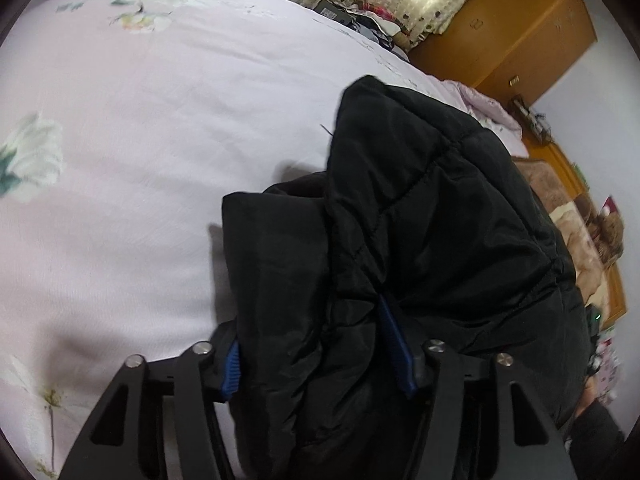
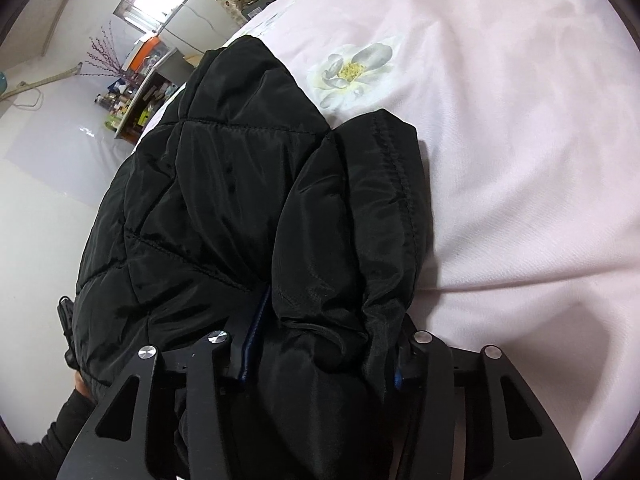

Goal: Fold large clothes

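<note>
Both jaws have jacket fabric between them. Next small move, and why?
Probably lift both bunches together and carry them forward over the black jacket. The left gripper and right gripper each pinch a puffy bunch at its near edge, the rest lying on the pink bedspread.

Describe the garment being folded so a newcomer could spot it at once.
Find the bed's pale pink floral sheet. Near its edge lies a black quilted puffer jacket, bunched between the blue pads of both hand-held grippers. It is the only dark, stitched, puffy item on the light sheet.
</note>
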A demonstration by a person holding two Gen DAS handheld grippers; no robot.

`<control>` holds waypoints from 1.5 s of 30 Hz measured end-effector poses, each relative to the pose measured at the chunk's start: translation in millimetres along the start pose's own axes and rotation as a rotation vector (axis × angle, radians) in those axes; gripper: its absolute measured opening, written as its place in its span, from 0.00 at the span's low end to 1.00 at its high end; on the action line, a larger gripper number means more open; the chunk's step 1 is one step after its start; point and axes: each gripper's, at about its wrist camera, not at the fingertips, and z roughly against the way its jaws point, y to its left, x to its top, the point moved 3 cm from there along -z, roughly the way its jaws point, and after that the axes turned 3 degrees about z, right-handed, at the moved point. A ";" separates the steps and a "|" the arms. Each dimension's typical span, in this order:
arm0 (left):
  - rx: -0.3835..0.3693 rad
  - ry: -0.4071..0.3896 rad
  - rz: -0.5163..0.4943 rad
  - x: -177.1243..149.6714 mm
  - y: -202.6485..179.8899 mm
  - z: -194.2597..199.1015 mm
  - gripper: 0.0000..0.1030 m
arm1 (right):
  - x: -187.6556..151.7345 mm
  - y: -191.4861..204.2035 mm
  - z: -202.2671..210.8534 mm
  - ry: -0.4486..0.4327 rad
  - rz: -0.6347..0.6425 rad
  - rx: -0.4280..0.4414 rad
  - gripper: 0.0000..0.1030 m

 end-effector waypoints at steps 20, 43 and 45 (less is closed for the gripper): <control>0.116 -0.139 -0.155 -13.3 -55.1 110.5 0.27 | -21.7 54.1 87.8 -0.119 0.123 -0.070 0.21; 0.127 -0.232 -0.170 81.7 -28.4 123.8 0.27 | 52.6 105.9 52.2 -0.151 0.205 0.001 0.22; 0.134 -0.241 -0.173 100.6 -24.7 117.4 0.27 | 72.5 112.2 41.2 -0.157 0.210 0.004 0.22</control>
